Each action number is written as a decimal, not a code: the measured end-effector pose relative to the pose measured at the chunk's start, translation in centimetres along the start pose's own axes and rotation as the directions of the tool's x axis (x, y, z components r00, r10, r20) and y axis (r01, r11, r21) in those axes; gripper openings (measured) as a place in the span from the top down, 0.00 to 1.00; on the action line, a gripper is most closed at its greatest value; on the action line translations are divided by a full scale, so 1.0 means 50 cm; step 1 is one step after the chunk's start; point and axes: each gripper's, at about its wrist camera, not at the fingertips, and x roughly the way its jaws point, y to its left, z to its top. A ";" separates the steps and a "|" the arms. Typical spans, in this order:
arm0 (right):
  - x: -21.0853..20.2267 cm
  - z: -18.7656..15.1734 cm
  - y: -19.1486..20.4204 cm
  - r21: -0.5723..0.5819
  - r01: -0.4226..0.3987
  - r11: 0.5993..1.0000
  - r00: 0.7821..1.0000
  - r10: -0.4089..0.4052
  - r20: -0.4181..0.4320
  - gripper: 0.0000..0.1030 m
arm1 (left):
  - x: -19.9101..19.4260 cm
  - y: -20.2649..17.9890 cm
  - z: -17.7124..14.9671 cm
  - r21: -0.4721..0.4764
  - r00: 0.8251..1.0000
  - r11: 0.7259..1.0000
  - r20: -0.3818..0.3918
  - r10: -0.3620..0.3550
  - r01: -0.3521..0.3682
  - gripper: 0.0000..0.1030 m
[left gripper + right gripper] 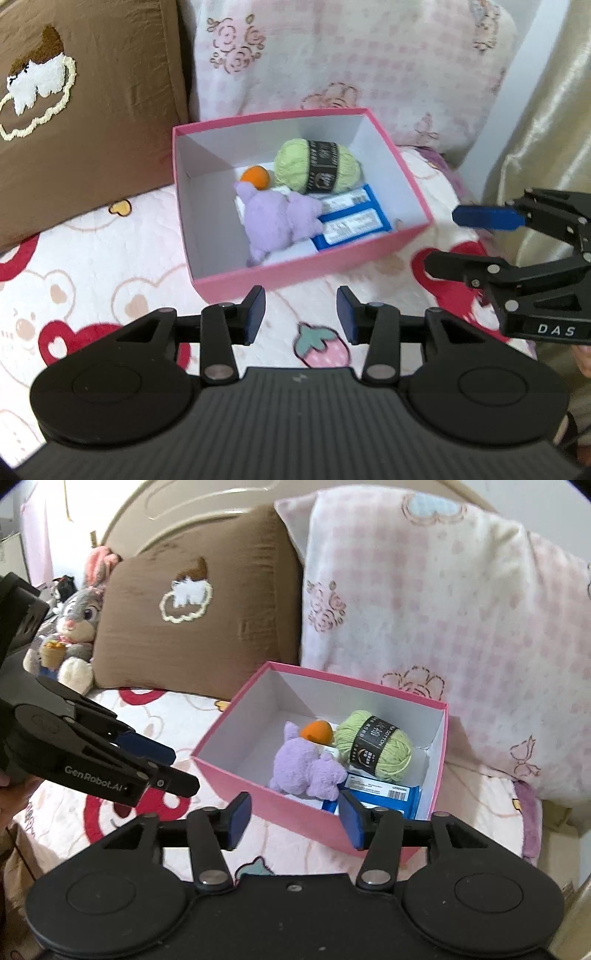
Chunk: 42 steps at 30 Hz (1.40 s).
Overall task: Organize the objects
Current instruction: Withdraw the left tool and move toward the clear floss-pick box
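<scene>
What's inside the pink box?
Inside the pink box: green yarn ball, purple plush, orange ball, blue packet. White items beneath the plush are mostly covered, unidentifiable.

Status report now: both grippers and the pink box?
Left gripper open, empty. Right gripper open, empty. Pink box holds yarn, plush. Nothing blocking.

Soft, even indoor light fills both views, with faint shadows. Fisheye bending curves edges, dark corners at 7 and 11 o'clock. Slight blur softens detail throughout.
</scene>
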 end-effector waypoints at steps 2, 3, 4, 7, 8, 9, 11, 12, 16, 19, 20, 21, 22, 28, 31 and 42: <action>-0.026 -0.011 0.013 -0.023 0.001 1.000 1.000 -0.001 0.012 0.32 | -0.019 -0.007 -0.018 0.010 1.000 1.000 -0.009 -0.003 0.003 0.58; -0.037 -0.017 0.017 -0.035 0.005 0.999 1.000 -0.004 0.018 0.29 | -0.026 -0.011 -0.026 0.016 1.000 1.000 -0.015 -0.001 0.001 0.57; -0.048 -0.025 0.021 -0.042 0.009 0.999 1.000 -0.008 0.022 0.26 | -0.032 -0.014 -0.034 0.021 1.000 1.000 -0.021 -0.002 0.003 0.55; -0.070 -0.047 0.028 -0.049 0.008 0.999 1.000 -0.007 0.021 0.23 | -0.047 -0.025 -0.060 0.029 0.999 0.999 -0.038 -0.018 0.019 0.53; -0.077 -0.056 0.029 -0.051 0.007 0.999 1.000 -0.006 0.020 0.22 | -0.049 -0.028 -0.069 0.032 0.999 0.999 -0.045 -0.023 0.024 0.53; -0.083 -0.064 0.031 -0.055 0.004 0.998 1.000 -0.003 0.018 0.21 | -0.050 -0.032 -0.078 0.033 0.998 0.999 -0.052 -0.027 0.029 0.53; -0.096 -0.081 0.035 -0.069 0.000 0.998 1.000 0.001 0.013 0.20 | -0.052 -0.038 -0.095 0.035 0.997 0.999 -0.071 -0.034 0.037 0.52; -0.101 -0.087 0.038 -0.076 0.000 0.997 1.000 0.001 0.011 0.19 | -0.052 -0.040 -0.102 0.031 0.996 0.999 -0.084 -0.040 0.043 0.52; -0.126 -0.110 0.047 -0.096 -0.007 0.995 1.000 0.008 0.008 0.14 | -0.054 -0.053 -0.122 0.030 0.992 0.998 -0.113 -0.057 0.060 0.51; -0.139 -0.128 0.052 -0.118 -0.017 0.993 1.000 0.017 0.000 0.10 | -0.060 -0.064 -0.132 0.039 0.992 0.997 -0.107 -0.063 0.067 0.47; -0.143 -0.135 0.054 -0.130 -0.025 0.991 1.000 0.025 -0.002 0.10 | -0.061 -0.066 -0.135 0.036 0.992 0.997 -0.103 -0.066 0.070 0.46; -0.146 -0.142 0.056 -0.137 -0.030 0.990 1.000 0.030 -0.001 0.10 | -0.064 -0.066 -0.137 0.028 0.993 0.997 -0.099 -0.068 0.071 0.44; -0.148 -0.150 0.056 -0.137 -0.034 0.990 0.999 0.034 0.000 0.10 | -0.066 -0.067 -0.140 0.026 0.993 0.997 -0.098 -0.070 0.073 0.39; -0.149 -0.183 0.050 -0.115 -0.061 0.992 0.998 0.061 0.003 0.09 | -0.071 -0.083 -0.157 0.055 0.995 0.996 -0.081 -0.063 0.067 0.30; -0.142 -0.198 0.045 -0.093 -0.073 0.993 0.997 0.075 0.010 0.09 | -0.061 -0.090 -0.161 0.052 0.994 0.996 -0.083 -0.073 0.077 0.26; -0.104 -0.252 0.035 -0.093 -0.061 0.994 0.998 0.061 0.000 0.09 | 0.016 -0.080 -0.196 -0.022 0.986 0.995 -0.131 -0.101 0.099 0.23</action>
